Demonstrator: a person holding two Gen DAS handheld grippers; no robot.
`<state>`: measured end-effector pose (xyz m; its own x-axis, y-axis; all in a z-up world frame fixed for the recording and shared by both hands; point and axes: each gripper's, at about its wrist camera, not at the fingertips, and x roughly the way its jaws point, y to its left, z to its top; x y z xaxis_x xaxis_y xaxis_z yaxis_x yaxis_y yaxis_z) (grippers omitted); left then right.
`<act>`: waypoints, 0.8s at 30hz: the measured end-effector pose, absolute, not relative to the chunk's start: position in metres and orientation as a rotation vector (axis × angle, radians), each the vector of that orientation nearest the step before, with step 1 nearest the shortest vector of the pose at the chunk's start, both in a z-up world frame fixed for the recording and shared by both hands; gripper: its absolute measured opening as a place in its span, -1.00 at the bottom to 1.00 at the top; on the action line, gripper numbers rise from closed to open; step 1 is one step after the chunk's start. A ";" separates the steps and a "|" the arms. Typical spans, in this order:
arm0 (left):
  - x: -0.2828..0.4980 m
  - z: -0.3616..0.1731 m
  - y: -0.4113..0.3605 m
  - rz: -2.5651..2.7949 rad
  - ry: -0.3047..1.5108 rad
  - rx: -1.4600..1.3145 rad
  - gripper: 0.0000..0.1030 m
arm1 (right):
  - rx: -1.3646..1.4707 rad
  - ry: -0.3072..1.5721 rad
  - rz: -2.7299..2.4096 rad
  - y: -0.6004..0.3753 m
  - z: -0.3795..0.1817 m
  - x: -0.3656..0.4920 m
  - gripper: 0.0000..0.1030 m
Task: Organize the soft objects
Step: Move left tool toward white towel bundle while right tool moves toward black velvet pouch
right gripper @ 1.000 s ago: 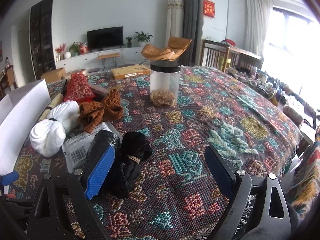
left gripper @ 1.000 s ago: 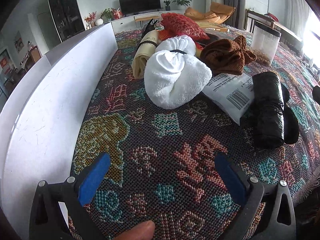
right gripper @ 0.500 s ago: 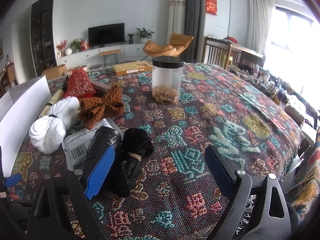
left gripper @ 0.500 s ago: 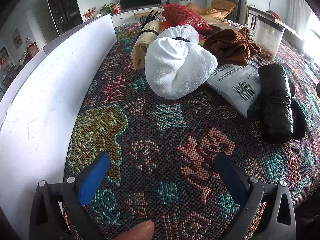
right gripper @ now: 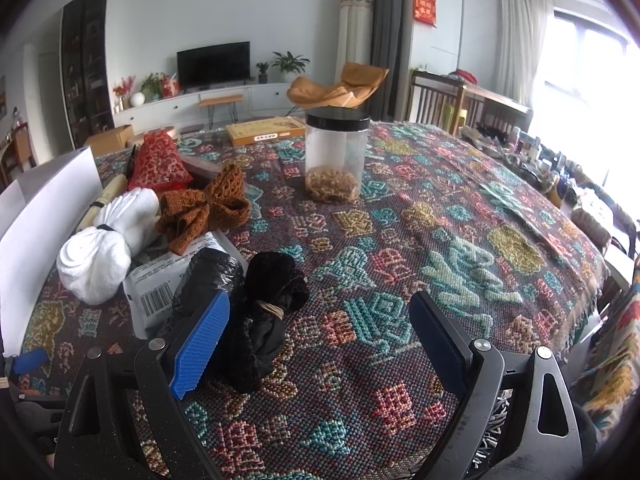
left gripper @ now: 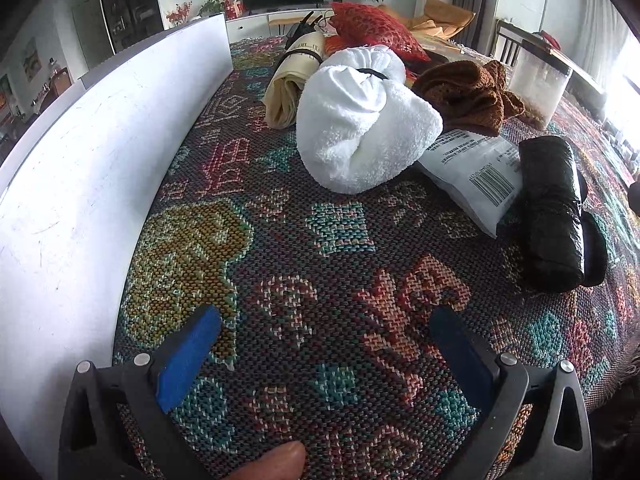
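Note:
A rolled white towel (left gripper: pixel 360 128) lies on the patterned tablecloth, with a brown knitted cloth (left gripper: pixel 468 96), a red mesh bag (left gripper: pixel 376 28) and a beige roll (left gripper: pixel 292 84) behind it. A black plastic roll (left gripper: pixel 552 208) lies to the right on a white packet (left gripper: pixel 476 168). My left gripper (left gripper: pixel 324 344) is open and empty, low over the cloth short of the towel. My right gripper (right gripper: pixel 320 332) is open and empty; a black fuzzy bundle (right gripper: pixel 268 308) lies just beyond its left finger, beside the black roll (right gripper: pixel 208 276) and the towel (right gripper: pixel 100 256).
A white board (left gripper: pixel 92 168) stands along the left side of the table. A clear jar with a black lid (right gripper: pixel 336 156) stands mid-table, a yellow box (right gripper: pixel 264 130) behind it. The table edge (right gripper: pixel 580 312) runs at right, with chairs beyond.
My left gripper has moved forward toward the white towel, which looks larger and closer. My right gripper has barely shifted. Both stay open.

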<state>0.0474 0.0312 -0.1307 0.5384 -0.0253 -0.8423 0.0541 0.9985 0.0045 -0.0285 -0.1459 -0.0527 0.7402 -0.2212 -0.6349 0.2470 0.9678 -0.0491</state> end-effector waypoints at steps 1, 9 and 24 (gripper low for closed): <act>0.048 -0.131 0.032 -0.048 1.001 0.033 1.00 | 0.041 0.693 -0.257 -0.146 -0.053 -0.028 0.81; 0.046 -0.132 0.034 -0.053 0.986 0.032 1.00 | 0.053 0.759 -0.246 -0.149 -0.062 -0.019 0.81; 0.041 -0.130 0.032 -0.067 0.992 0.027 1.00 | 0.105 0.882 -0.238 -0.159 -0.081 -0.007 0.81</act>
<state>0.0411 0.0319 -0.1303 0.5453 -0.0441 -0.8371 0.0685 0.9976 -0.0080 -0.0071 -0.1591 -0.0806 0.6116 -0.1624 -0.7743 0.2487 0.9686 -0.0067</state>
